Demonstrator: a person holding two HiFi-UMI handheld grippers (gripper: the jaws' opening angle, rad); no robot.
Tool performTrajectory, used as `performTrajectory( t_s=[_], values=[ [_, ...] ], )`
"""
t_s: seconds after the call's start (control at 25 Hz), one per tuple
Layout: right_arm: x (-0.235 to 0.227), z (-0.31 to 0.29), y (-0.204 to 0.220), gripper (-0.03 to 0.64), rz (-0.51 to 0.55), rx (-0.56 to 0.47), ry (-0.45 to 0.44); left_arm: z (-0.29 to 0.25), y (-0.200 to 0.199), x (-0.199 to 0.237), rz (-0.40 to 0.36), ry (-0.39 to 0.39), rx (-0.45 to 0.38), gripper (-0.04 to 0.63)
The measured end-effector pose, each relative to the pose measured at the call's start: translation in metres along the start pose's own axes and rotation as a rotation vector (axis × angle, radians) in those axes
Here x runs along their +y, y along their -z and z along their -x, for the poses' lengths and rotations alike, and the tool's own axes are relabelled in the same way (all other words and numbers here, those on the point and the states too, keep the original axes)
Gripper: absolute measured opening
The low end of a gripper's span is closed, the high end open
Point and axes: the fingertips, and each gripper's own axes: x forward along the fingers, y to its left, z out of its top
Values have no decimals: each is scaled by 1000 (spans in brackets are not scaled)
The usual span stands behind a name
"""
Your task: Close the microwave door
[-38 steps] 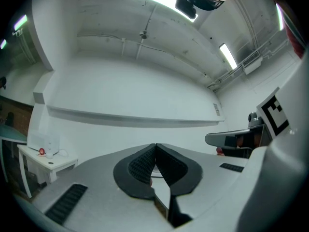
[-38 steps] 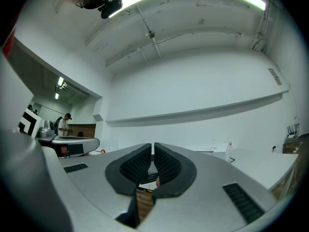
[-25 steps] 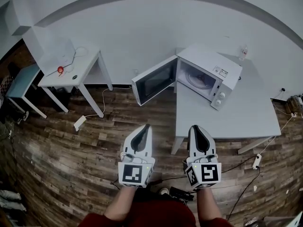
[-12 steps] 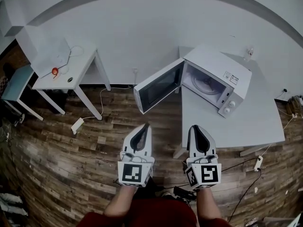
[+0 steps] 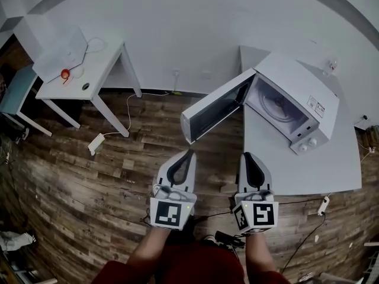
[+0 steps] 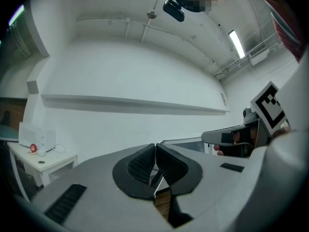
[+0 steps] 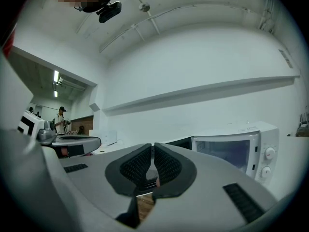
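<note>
The white microwave stands on a grey table at the right, its door swung wide open to the left over the floor. Both grippers are held level side by side, short of the door and touching nothing. My left gripper is shut and empty, just below the door's free edge. My right gripper is shut too, in front of the table's near-left corner. The right gripper view shows the microwave ahead on the right and its dark door beyond my right gripper. In the left gripper view my left gripper shows pads together.
A white side table with a red object and a white box stands against the wall at left. A power strip and cables lie on the wooden floor. A person stands far off at left.
Both grippers have come forward together toward the microwave, which now looks larger and nearer. The door has stayed open and the jaws shut.
</note>
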Motion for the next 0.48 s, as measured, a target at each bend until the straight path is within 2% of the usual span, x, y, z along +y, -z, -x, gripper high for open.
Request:
performTrajectory(
  t_s=[0.36,0.48],
  values=[
    [11,-60,35,38,-12,75,-7,-34,44,50,8,64,56,32],
    [11,-75,46,38,-13,100,-6,-47,58,62,14,110,73,79]
  ],
)
